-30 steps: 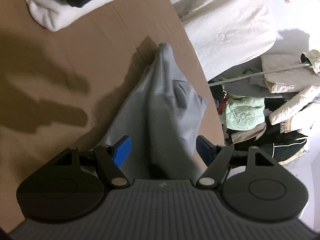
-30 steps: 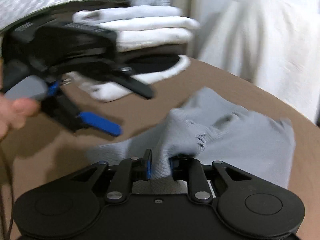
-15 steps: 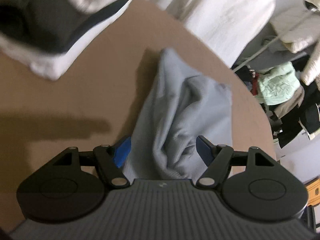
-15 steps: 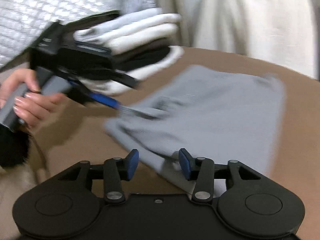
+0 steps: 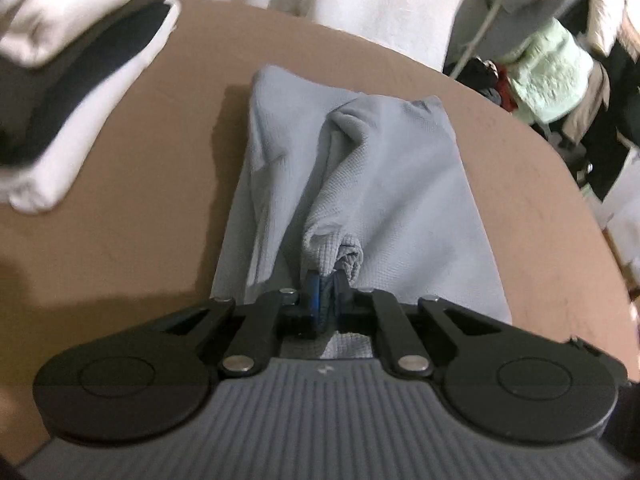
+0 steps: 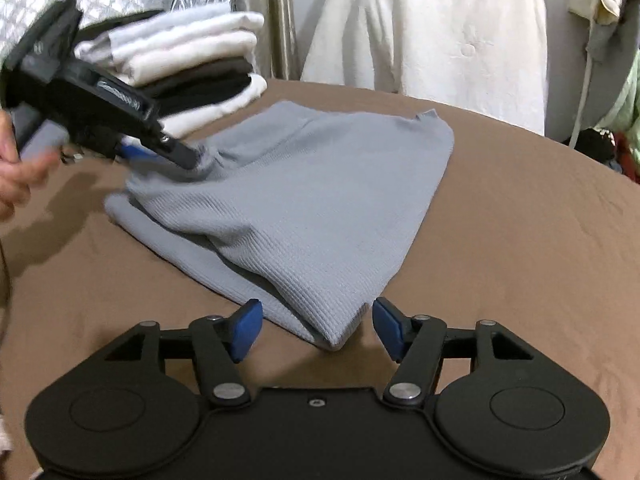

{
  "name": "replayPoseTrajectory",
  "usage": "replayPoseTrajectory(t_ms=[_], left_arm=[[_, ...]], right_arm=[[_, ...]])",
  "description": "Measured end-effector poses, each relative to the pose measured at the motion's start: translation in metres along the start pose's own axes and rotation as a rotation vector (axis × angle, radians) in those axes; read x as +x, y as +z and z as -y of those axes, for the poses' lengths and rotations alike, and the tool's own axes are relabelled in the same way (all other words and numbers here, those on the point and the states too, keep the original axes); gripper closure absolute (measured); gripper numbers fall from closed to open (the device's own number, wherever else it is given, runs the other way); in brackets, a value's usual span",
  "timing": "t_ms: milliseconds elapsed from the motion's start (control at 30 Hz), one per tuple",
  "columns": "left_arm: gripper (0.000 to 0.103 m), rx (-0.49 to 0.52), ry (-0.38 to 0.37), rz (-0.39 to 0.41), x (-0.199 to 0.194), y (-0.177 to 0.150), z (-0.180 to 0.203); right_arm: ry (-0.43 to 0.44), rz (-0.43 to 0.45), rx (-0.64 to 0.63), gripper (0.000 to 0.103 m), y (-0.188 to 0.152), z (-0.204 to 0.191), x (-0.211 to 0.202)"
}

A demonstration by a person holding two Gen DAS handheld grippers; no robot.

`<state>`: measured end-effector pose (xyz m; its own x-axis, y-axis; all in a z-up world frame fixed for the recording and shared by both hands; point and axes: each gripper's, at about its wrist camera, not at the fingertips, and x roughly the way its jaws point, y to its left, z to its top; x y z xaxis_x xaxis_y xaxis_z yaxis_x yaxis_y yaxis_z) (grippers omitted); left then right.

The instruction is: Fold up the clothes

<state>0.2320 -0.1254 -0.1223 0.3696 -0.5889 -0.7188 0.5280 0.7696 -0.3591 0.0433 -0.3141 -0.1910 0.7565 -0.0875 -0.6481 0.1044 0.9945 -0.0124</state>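
Grey garment point(image 6: 304, 200) lies flat on brown table point(image 6: 520, 240) beside folded stack point(image 6: 192, 64). Left gripper point(image 5: 324, 292) clamped on bunched edge. Right gripper point(image 6: 316, 328) jaws opening, near corner between pads, untouched, right hand nearer.

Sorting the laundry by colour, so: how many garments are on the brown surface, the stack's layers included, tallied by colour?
Grey: 1, the cloth lying apart, pinched by the left gripper.
White: 4 folded layers in the stack, as far as the blur allows.
Dark: 2 layers in that stack, roughly.
Total: 7, uncertain for the stack.
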Motion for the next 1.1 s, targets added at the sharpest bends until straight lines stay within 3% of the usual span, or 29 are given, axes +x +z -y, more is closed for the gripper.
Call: replayPoseTrajectory(t_ms=[67, 167, 300, 367, 433, 467, 500, 533, 600, 633, 667, 700, 833, 867, 900, 933, 1000, 1100], left_arm=[[0.098, -0.02, 0.006, 0.018, -0.011, 0.001, -0.004], [0.098, -0.017, 0.094, 0.047, -0.023, 0.003, -0.008], [0.095, -0.055, 0.045, 0.014, -0.025, 0.005, -0.012], [0.093, -0.058, 0.043, -0.01, -0.021, 0.004, -0.011], [0.067, -0.04, 0.026, -0.05, -0.011, 0.003, -0.007], [0.043, -0.043, 0.021, -0.07, -0.006, 0.001, -0.006], [0.037, -0.048, 0.018, -0.093, 0.0, -0.001, -0.005], [0.037, -0.038, 0.034, -0.105, 0.005, -0.003, -0.004], [0.037, 0.013, 0.086, -0.109, 0.014, -0.006, 0.002], [0.037, 0.058, 0.116, -0.096, 0.017, -0.008, 0.007], [0.05, 0.105, 0.131, -0.086, 0.021, -0.01, 0.012], [0.094, 0.129, 0.144, -0.074, 0.024, -0.011, 0.016], [0.099, 0.095, 0.151, 0.018, -0.002, -0.004, 0.022], [0.099, 0.074, 0.135, 0.048, -0.014, -0.001, 0.02], [0.098, 0.037, 0.112, 0.069, -0.027, 0.001, 0.014], [0.098, 0.005, 0.087, 0.073, -0.036, 0.001, 0.007], [0.098, 0.02, 0.108, 0.02, -0.029, -0.009, 0.002], [0.098, 0.119, 0.203, -0.128, 0.006, -0.026, 0.003]], right_arm=[[-0.034, -0.011, 0.015, 0.037, -0.003, 0.0, 0.006], [-0.017, 0.013, 0.075, 0.037, -0.007, 0.005, -0.003], [-0.031, 0.035, 0.072, 0.037, -0.012, 0.009, -0.011], [0.013, 0.049, 0.134, 0.038, -0.013, 0.019, -0.011], [0.072, 0.054, 0.227, 0.055, -0.014, 0.032, -0.009], [0.107, 0.049, 0.291, 0.06, -0.015, 0.04, -0.007], [0.143, 0.044, 0.355, 0.06, -0.016, 0.049, -0.005], [0.142, 0.044, 0.379, 0.059, -0.017, 0.052, -0.003], [0.131, 0.054, 0.347, 0.059, -0.019, 0.048, -0.004], [0.127, 0.056, 0.315, 0.059, -0.019, 0.043, -0.004], [0.122, 0.058, 0.281, 0.057, -0.02, 0.038, -0.005], [0.117, 0.06, 0.248, 0.056, -0.02, 0.033, -0.005], [0.129, 0.081, 0.212, 0.056, -0.015, 0.022, 0.001], [0.124, 0.1, 0.224, 0.061, -0.012, 0.023, 0.001], [0.115, 0.119, 0.235, 0.083, -0.009, 0.025, 0.001], [0.105, 0.123, 0.22, 0.089, -0.007, 0.025, -0.002], [0.083, 0.125, 0.178, 0.09, -0.002, 0.022, -0.01], [0.049, 0.089, 0.143, 0.091, -0.004, 0.018, -0.013]])
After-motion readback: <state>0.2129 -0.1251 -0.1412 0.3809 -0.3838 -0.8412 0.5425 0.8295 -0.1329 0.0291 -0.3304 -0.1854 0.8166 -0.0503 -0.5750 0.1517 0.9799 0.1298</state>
